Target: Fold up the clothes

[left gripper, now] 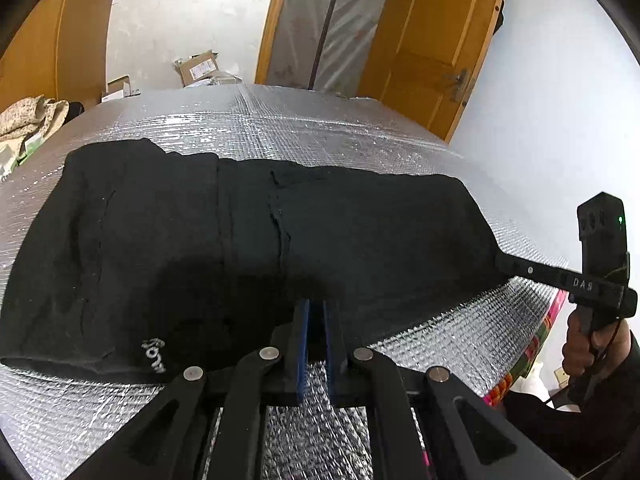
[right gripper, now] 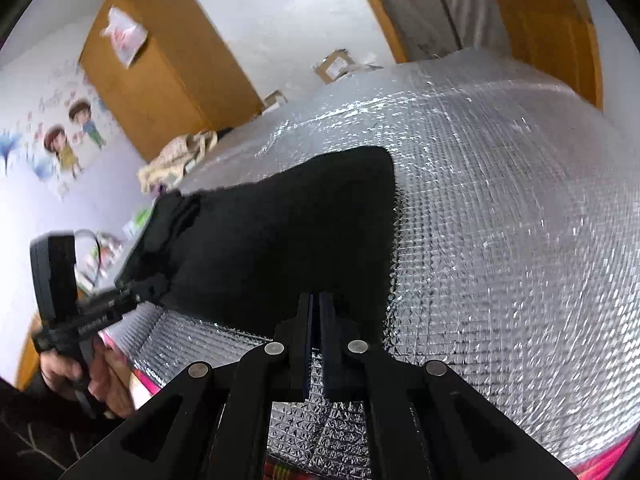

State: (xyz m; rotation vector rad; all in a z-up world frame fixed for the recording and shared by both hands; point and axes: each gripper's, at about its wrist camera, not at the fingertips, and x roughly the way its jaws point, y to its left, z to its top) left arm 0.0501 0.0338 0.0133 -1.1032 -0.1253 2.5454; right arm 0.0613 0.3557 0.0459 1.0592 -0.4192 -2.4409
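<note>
Left wrist view shows the black garment (left gripper: 248,248) spread flat across the silver quilted sheet (left gripper: 360,136) that covers the bed. The left gripper (left gripper: 316,308) has its jaws clamped on the garment's near edge, at the middle. The right gripper (left gripper: 502,262) bites the garment's right-hand corner, jaws closed on the cloth, with a hand (left gripper: 588,344) on its handle. Beyond the garment's far edge stand a cardboard box (left gripper: 198,66) and an orange wooden door (left gripper: 432,40); a beige cloth (left gripper: 32,118) lies off its left end.
</note>
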